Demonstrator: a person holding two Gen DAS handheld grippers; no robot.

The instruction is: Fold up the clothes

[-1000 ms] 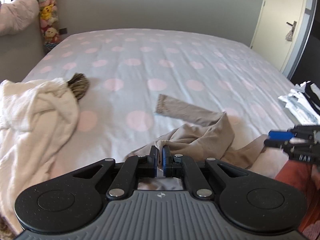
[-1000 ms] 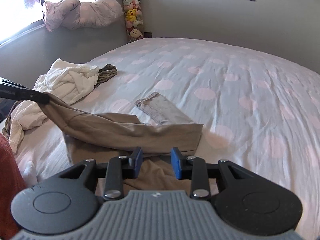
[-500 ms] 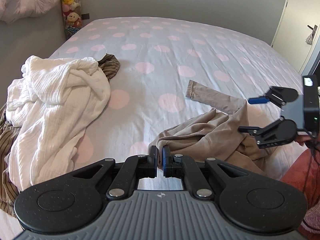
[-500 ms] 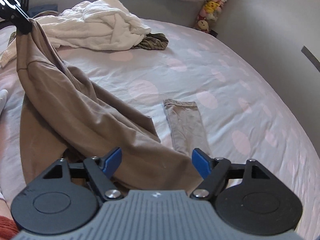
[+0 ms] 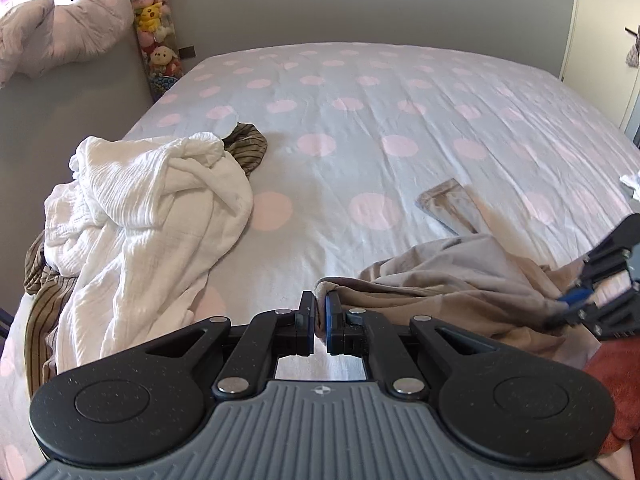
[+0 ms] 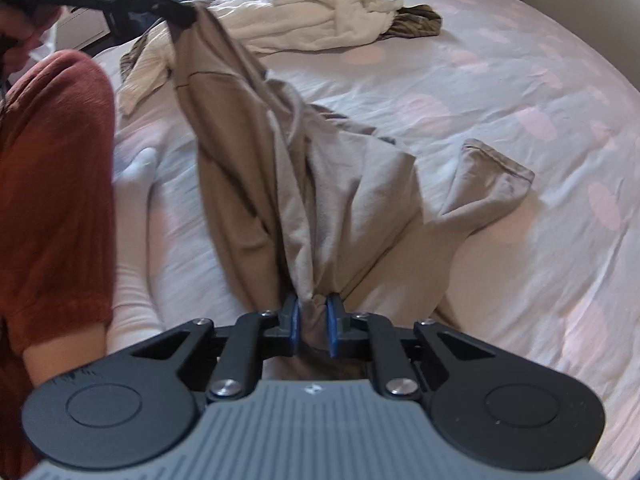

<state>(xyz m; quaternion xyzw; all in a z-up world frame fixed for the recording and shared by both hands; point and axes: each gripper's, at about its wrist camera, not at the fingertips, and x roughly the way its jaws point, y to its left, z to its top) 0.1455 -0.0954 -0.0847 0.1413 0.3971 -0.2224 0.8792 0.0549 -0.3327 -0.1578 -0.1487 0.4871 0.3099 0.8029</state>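
Note:
A beige long-sleeved top (image 6: 320, 184) lies bunched on the dotted bed sheet (image 5: 360, 120), one sleeve (image 6: 492, 184) stretched out to the right. My left gripper (image 5: 319, 320) is shut on a folded edge of the beige top (image 5: 460, 272) and lifts that corner; in the right wrist view the left gripper (image 6: 176, 14) shows at the top left with cloth hanging from it. My right gripper (image 6: 313, 322) is shut on a gathered fold at the garment's near end. In the left wrist view the right gripper (image 5: 576, 304) shows blurred at the right edge.
A crumpled white garment (image 5: 152, 216) lies heaped on the left of the bed over striped brown cloth (image 5: 248, 148). A stack of plush toys (image 5: 154, 36) stands by the grey wall. A person's rust-red sleeve (image 6: 52, 184) fills the left of the right wrist view.
My right gripper went from wide open to shut on the beige top's near fold. The left gripper stayed shut on its corner and raised it higher.

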